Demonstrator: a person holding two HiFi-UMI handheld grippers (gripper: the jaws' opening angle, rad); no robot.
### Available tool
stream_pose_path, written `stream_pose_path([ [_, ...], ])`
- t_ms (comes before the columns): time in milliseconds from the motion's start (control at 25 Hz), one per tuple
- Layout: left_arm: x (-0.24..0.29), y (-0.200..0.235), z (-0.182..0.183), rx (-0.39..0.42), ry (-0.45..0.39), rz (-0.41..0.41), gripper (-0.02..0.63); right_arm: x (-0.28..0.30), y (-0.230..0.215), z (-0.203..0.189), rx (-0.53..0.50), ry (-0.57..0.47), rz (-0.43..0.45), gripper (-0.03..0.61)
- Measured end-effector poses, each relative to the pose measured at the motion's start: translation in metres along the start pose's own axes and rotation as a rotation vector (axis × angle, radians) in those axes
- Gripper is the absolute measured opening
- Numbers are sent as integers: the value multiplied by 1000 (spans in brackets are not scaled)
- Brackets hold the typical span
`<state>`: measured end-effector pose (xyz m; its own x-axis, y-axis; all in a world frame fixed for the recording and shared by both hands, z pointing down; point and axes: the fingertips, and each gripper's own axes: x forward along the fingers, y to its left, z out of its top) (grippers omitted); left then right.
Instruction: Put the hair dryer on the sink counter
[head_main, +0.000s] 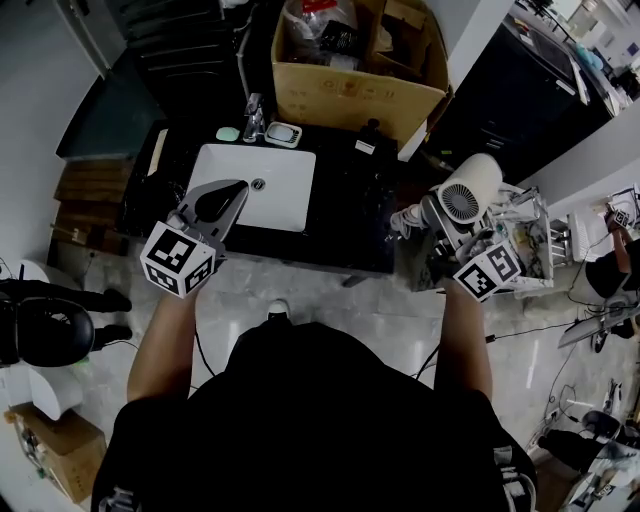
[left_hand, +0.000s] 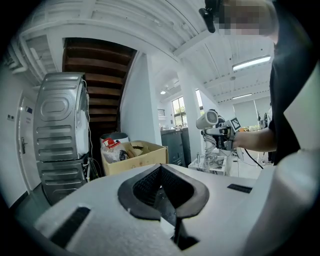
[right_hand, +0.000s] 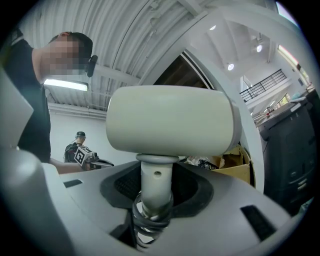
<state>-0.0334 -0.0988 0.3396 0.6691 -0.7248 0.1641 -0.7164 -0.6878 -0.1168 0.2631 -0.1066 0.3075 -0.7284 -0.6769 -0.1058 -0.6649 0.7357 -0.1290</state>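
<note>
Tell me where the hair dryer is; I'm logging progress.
Head view, right side: the hair dryer is held in the right claw near a white rack, right of the sink counter.

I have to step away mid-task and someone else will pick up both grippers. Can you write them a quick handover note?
Right gripper: fingers shut on the handle of the hair dryer, held in the air off the right end of the sink counter.
Left gripper: shut, empty, near the front left corner of the white basin.
Done: dryer grasped and lifted.
Left: carry it left, set it on the dark counter beside the basin, release.
</note>
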Motion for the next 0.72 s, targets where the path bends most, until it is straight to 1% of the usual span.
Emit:
stream_pose_path([
  [320, 10, 18, 7, 3, -22, -44, 14, 12, 3, 4, -16, 2, -36, 153],
  [720, 17, 36, 1, -5, -34, -103, 14, 17, 4, 1, -21, 7, -102, 153],
])
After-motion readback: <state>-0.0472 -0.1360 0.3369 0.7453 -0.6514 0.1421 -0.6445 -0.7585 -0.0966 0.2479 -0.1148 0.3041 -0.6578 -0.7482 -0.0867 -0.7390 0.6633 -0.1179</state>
